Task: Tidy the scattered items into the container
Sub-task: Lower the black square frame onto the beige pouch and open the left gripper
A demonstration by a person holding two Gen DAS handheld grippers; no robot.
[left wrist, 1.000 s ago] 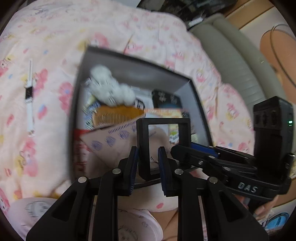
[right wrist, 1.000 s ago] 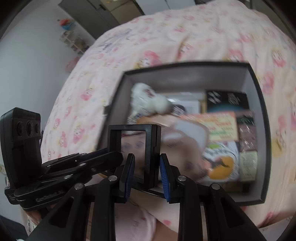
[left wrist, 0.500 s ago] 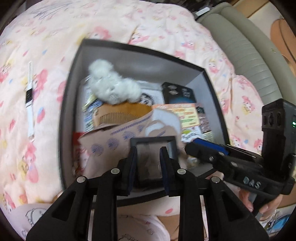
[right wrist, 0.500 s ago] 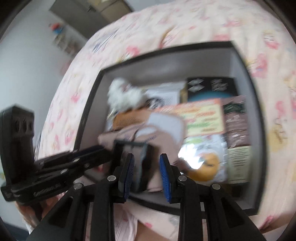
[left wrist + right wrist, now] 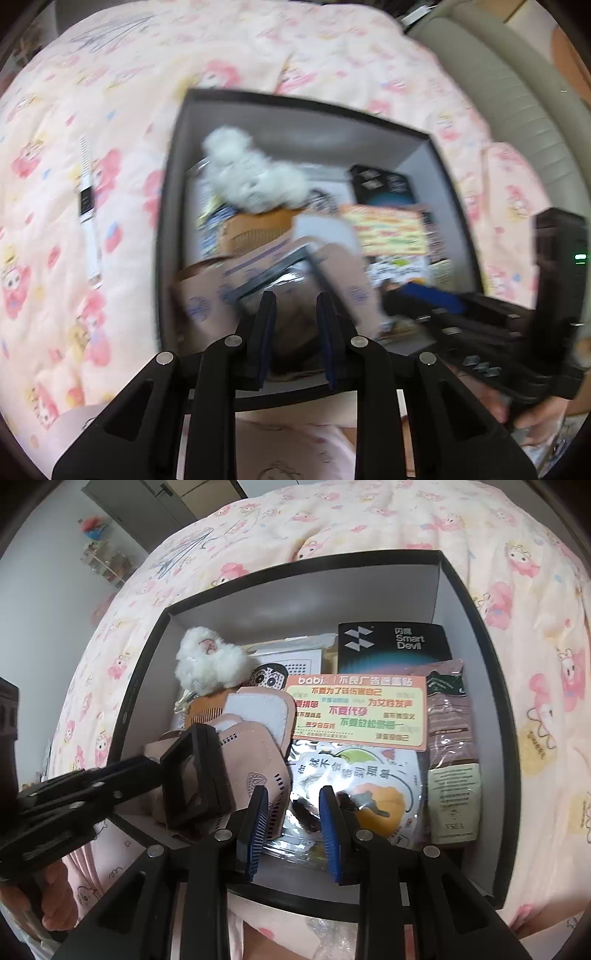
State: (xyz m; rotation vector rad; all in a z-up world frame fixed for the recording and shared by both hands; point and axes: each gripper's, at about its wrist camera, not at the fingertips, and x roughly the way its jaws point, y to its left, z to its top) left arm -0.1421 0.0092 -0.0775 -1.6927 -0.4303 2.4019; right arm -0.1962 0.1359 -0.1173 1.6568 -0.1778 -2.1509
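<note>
Nearly done: the box [image 5: 476, 635] on the bed is crowded, the left hand-held gripper [image 5: 147, 771] clamps a black frame [image 5: 192, 775] inside it, the right hand-held gripper [image 5: 293, 823] holds nothing, and a watch [image 5: 88, 206] lies outside.

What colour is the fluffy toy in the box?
White, the fluffy toy shows best in the right wrist view.

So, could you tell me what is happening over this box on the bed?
A person is tidying items into a dark box on a pink bedspread. A small black frame lies tilted on pink face masks inside, by the left gripper; whether it is gripped is unclear. The right gripper hovers open. A white watch lies outside.
</note>
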